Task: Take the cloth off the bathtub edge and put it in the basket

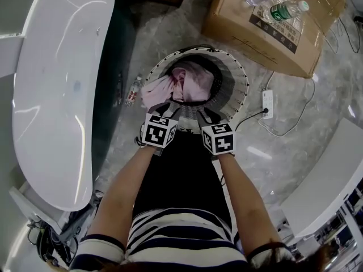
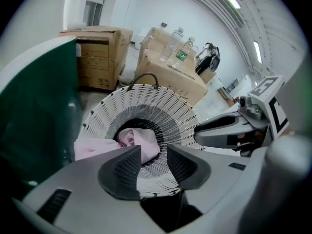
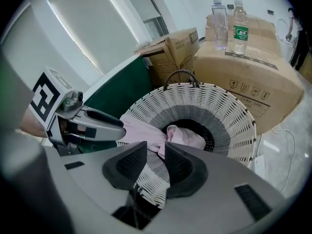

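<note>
A pink cloth (image 1: 182,83) lies bunched inside the round white woven basket (image 1: 239,85), one end draped over the rim nearest the white bathtub (image 1: 57,84). My left gripper (image 1: 166,109) and right gripper (image 1: 207,115) hover side by side over the basket's near rim. In the left gripper view the left gripper (image 2: 153,154) is open, with the cloth (image 2: 139,138) lying beyond it in the basket (image 2: 146,99). In the right gripper view the right gripper (image 3: 156,151) is open by a narrower gap, and the cloth (image 3: 146,129) rests past its tips in the basket (image 3: 222,106), untouched.
Behind the basket stands a large cardboard box (image 1: 272,27) with water bottles (image 1: 286,10) on top. A power strip (image 1: 267,103) and its cable lie on the floor to the right, a small bottle (image 1: 133,92) by the tub. White furniture (image 1: 329,180) fills the right.
</note>
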A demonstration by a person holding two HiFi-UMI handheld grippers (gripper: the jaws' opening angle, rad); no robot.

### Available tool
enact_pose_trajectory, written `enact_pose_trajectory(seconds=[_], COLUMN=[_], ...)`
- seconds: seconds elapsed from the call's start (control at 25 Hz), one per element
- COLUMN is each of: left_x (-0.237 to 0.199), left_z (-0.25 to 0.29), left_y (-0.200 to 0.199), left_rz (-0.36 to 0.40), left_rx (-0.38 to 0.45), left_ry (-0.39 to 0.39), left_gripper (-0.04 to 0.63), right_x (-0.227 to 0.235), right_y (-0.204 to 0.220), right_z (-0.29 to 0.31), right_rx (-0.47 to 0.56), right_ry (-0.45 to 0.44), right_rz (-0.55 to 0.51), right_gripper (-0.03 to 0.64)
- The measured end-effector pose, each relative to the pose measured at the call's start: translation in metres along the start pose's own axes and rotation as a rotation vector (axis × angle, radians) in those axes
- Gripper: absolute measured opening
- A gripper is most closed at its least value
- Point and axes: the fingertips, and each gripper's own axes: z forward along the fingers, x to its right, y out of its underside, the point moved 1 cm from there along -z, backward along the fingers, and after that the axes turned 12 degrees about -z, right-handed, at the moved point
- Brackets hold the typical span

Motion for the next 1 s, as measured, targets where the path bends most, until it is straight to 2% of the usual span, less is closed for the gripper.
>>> enact_pose_trajectory(seconds=[0.32,0.52,0.76,1.0], left_x=[-0.065,-0.099,-0.118,-0.130], left_z=[-0.021,-0.029,-0.017,0.000], left_y=[0.020,0.032,0.035,0.031], left_rz=[-0.118,-0.220,-0.340,-0.413], left_rx=[0.033,0.075,0.109,0.116], left_ry=[-0.130,-0.210,-0.240,-0.248], left_gripper=[0.173,0.173,0.173,0.173], right_x=[-0.019,-0.032,-0.050,-0.053], right_y=[-0.001,-0.004,-0.007,-0.006], right_z=[0.008,0.017,0.024,0.026], right_rx=[-0.017,-0.036,-0.056,-0.066], right_ry=[-0.037,-0.069,-0.110,-0.120], right_rz=[-0.031,-0.069,-0.116,-0.145], right_gripper=[0.124,0.124,0.121,0.114])
